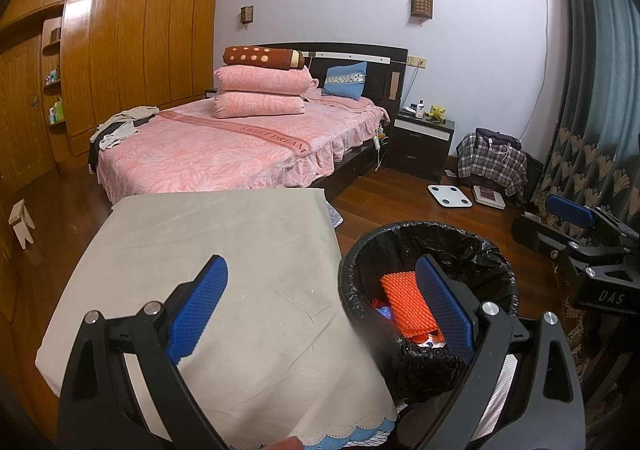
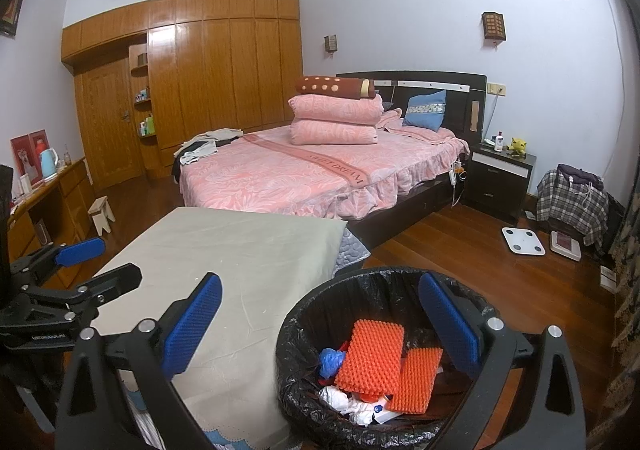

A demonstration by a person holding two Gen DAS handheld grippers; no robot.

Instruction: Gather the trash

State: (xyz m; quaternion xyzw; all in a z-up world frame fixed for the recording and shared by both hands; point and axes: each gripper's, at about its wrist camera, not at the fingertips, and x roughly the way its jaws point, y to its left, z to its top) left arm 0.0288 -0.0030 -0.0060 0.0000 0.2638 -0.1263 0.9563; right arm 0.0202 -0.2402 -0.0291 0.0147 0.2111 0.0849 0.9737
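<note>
Trash in a bin, lower right of the right wrist frame: two orange bumpy pads, a blue scrap, white crumpled paper and other bits too jumbled to name, all inside a black liner. Right gripper: jaws spread wide, nothing held, one finger above the cloth, the other above the bin's far rim. Left gripper: likewise wide apart and empty, straddling the cloth edge and the bin. Grey cloth-covered table, centre of both frames, touching or just beside the bin: no trash visible on it; collection judged nearly or fully done. Risks, judged: a lowered finger could snag the loose liner and drag it off the rim, or nudge the bin over; the two grippers, near each other, could collide. Beyond, upper centre: pink bed.
</note>
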